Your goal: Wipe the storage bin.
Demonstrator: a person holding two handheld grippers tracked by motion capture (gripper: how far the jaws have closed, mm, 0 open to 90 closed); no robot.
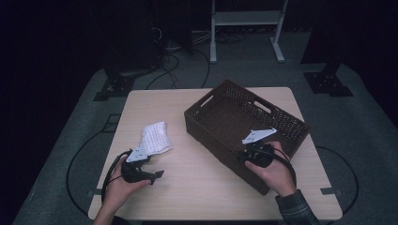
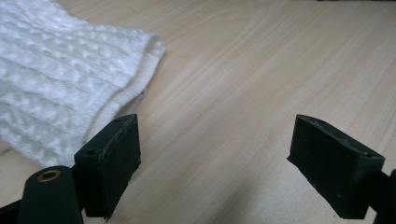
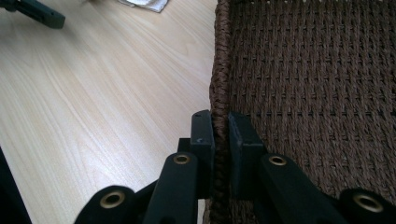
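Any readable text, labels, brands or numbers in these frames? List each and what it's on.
None: no words, numbers or logos can be read on the white knitted cloth, the brown woven basket, the wooden table, the left gripper or the right gripper.

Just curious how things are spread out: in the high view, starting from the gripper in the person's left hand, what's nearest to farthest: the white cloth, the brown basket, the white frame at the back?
From the left gripper:
1. White cloth, just beyond it.
2. Brown basket, on the table's right side.
3. White frame, on the floor beyond the table.
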